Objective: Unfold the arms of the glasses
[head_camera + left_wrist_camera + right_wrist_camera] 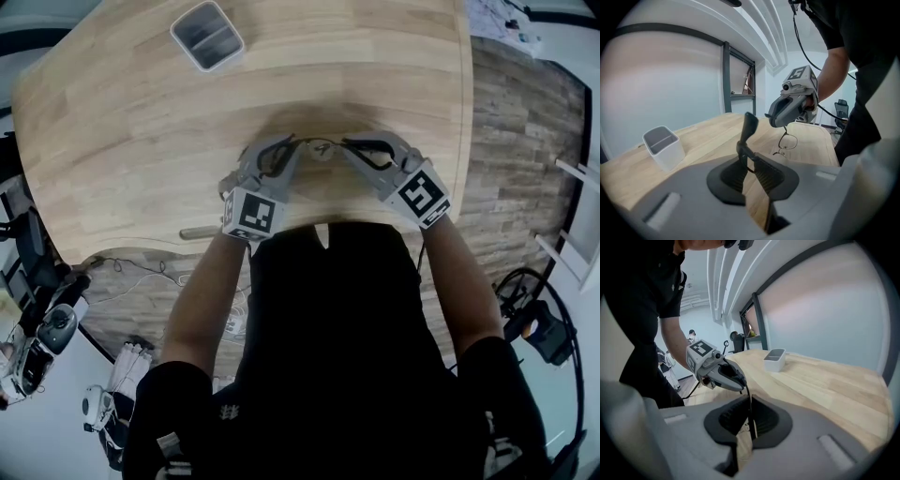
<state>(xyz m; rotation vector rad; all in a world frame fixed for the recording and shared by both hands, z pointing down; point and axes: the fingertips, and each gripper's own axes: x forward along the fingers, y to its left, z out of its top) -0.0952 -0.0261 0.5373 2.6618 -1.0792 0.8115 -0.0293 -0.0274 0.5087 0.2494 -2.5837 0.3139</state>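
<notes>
Thin wire-rimmed glasses (pixel 322 148) hang just above the wooden table (pixel 112 122), between my two grippers near its front edge. My right gripper (pixel 367 155) is shut on the frame. In the left gripper view one round lens (pixel 787 140) dangles below its jaws. A thin black arm (pixel 750 404) is pinched between its pads in the right gripper view. My left gripper (pixel 752 161) is open. The black tip of the other arm (pixel 749 125) stands between its jaws and leans on the left pad (pixel 736 176), with wood showing in the gap beside it.
A white rectangular bin (pixel 207 35) stands at the far side of the table, well away from both grippers. The table's front edge runs just below the grippers. Cables and equipment (pixel 42 337) lie on the floor to the left.
</notes>
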